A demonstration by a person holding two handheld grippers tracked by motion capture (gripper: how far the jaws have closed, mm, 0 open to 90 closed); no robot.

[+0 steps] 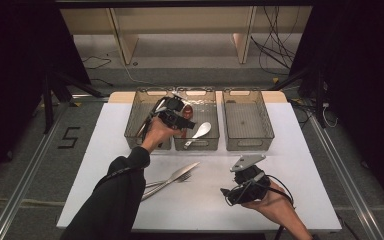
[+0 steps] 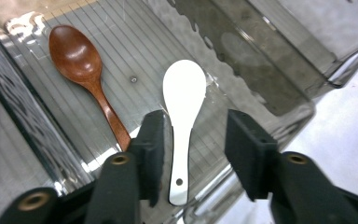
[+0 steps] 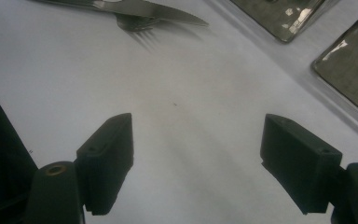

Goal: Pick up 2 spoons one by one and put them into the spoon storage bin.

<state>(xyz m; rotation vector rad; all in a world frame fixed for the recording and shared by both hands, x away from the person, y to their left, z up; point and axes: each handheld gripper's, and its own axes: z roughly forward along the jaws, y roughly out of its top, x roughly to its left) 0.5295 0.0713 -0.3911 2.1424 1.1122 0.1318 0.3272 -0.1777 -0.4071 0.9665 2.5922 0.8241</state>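
Spoon (image 2: 182, 121) between parted left gripper (image 2: 193, 144) jaws

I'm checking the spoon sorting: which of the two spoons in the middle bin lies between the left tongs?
The white spoon. Its handle lies between the open left tongs, untouched by them, while the brown wooden spoon lies off to one side, outside them.

White table (image 1: 105, 165), rectangular, bare wood edge along far side. Three clear bins directly on it, in a row at the far end: left bin (image 1: 136, 131), middle bin (image 1: 206, 143), right bin (image 1: 260, 136), set close side by side. Knife (image 1: 177, 176) and fork (image 1: 167, 182) lying on the near half, left of centre, crossed and touching, well apart from bins.
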